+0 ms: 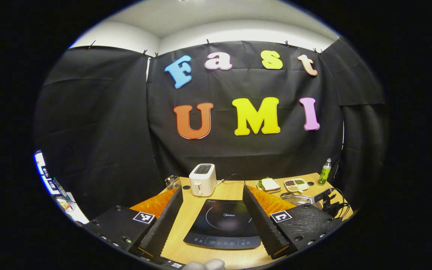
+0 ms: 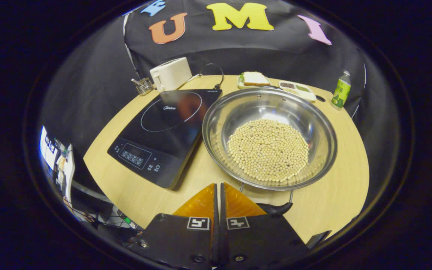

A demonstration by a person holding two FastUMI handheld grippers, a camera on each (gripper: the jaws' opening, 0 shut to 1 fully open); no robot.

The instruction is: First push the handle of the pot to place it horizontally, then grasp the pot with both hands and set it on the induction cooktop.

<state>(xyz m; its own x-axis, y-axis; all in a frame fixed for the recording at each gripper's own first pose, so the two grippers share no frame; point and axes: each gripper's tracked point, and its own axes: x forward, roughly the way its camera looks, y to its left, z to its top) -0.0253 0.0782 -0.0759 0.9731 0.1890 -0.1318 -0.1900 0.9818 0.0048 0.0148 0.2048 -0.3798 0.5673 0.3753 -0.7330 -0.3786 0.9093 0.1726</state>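
Steel pot handle lies beside your clenched right gripper; push it sideways slowly, left gripper released.

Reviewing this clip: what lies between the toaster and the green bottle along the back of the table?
In the right gripper view, between the toaster and the bottle lie a looped cable, a sandwich and a small tray of grains.

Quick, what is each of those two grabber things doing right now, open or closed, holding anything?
Left gripper: open, fingers wide apart, holding nothing.
Right gripper: closed, fingers together, nothing between them.
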